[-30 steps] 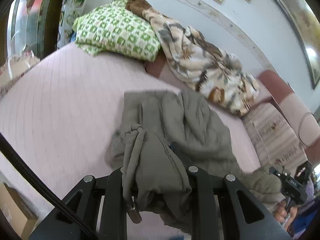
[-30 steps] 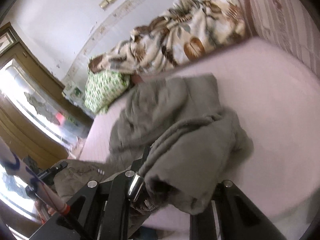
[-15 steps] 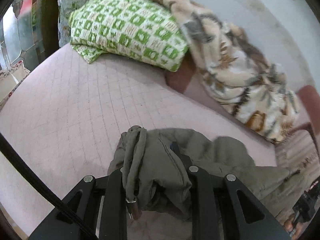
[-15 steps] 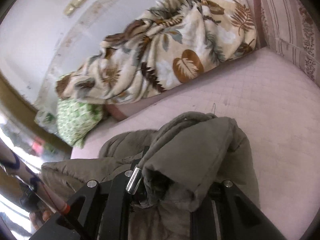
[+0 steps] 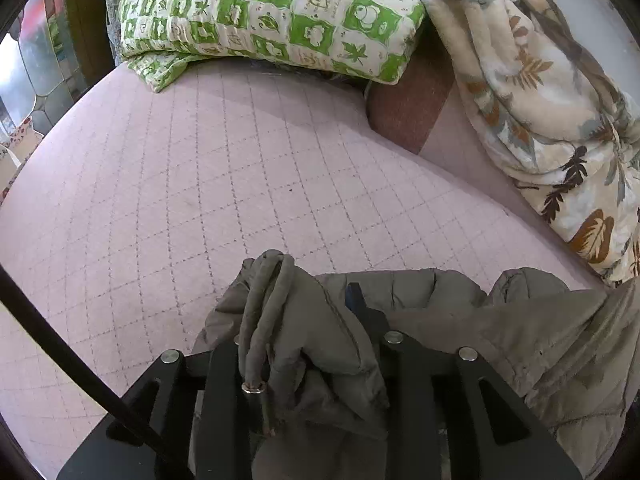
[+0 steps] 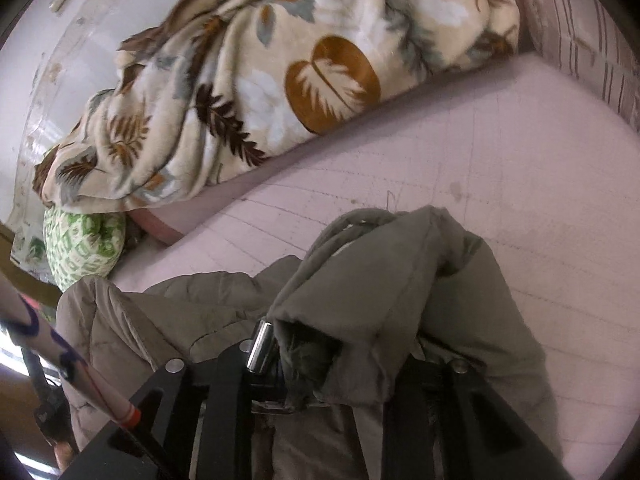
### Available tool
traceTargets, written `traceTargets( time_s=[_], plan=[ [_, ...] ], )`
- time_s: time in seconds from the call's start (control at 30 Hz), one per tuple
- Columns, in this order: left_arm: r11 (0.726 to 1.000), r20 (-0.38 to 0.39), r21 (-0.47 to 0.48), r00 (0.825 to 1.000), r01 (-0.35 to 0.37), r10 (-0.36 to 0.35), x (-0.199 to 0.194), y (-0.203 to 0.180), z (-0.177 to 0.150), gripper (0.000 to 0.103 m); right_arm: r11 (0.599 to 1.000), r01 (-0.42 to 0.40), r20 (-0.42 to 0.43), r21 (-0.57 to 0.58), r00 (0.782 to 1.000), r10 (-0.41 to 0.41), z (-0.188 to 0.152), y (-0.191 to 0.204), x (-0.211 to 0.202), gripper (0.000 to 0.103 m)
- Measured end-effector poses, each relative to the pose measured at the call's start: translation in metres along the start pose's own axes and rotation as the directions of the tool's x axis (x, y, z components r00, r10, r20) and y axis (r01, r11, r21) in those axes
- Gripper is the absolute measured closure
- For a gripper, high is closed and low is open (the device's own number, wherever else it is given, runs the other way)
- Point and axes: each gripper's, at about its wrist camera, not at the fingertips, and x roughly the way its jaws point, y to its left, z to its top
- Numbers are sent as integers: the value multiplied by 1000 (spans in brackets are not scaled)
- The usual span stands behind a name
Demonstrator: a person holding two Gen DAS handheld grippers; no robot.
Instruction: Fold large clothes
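Left wrist view: the left gripper [image 5: 316,364], jaws easing apart, held a bunched edge of the grey jacket [image 5: 500,328], now carried further up the pink mattress [image 5: 224,184] than a second before. Right wrist view: the right gripper [image 6: 328,364], likewise loosening, gripped the jacket's other bunched end; the fold looked nearly laid.

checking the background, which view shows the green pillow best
The left wrist view: the pillow fills the top of the frame, its pattern sharp. The right wrist view shows only one end, half under the blanket.
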Motion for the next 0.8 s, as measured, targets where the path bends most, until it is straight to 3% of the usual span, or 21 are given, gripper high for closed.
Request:
traceTargets(
  time_s=[0.13, 0.27, 0.33, 0.4, 0.47, 0.57, 0.7, 0.73, 0.8],
  plan=[
    [996, 1, -20, 996, 86, -86, -18, 9, 6, 64, 1000, -8, -8, 14, 1000, 8, 1, -3, 0, 77],
    [971, 61, -70, 972, 231, -227, -58, 29, 14, 49, 996, -83, 23, 26, 996, 82, 4, -1, -19, 60],
    [963, 111, -71, 962, 258, -250, -82, 35, 16, 41, 995, -98, 43, 26, 994, 97, 4, 2, -28, 45],
    [965, 175, -51, 954, 257, -245, -111, 41, 16, 39, 998, -69, 92, 14, 993, 68, 4, 8, -42, 23],
    [961, 188, -34, 946, 274, -263, -134, 43, 14, 38, 999, -38, 139, 6, 990, 37, 6, 14, -57, 14],
    [967, 219, -18, 944, 256, -246, -163, 48, -1, 38, 1000, -28, 179, -15, 983, 30, 7, 26, -83, 14],
    [985, 281, 26, 945, 169, -170, -194, 55, -47, 31, 995, -4, 196, -104, 980, 25, -9, 58, -110, 15],
    [989, 293, 21, 945, 146, -146, -197, 59, -61, 31, 990, 2, 188, -142, 982, 25, -17, 70, -113, 18],
    [996, 306, -1, 948, 94, -89, -196, 71, -97, 31, 971, 1, 165, -239, 986, 39, -35, 97, -115, 39]
  ],
)
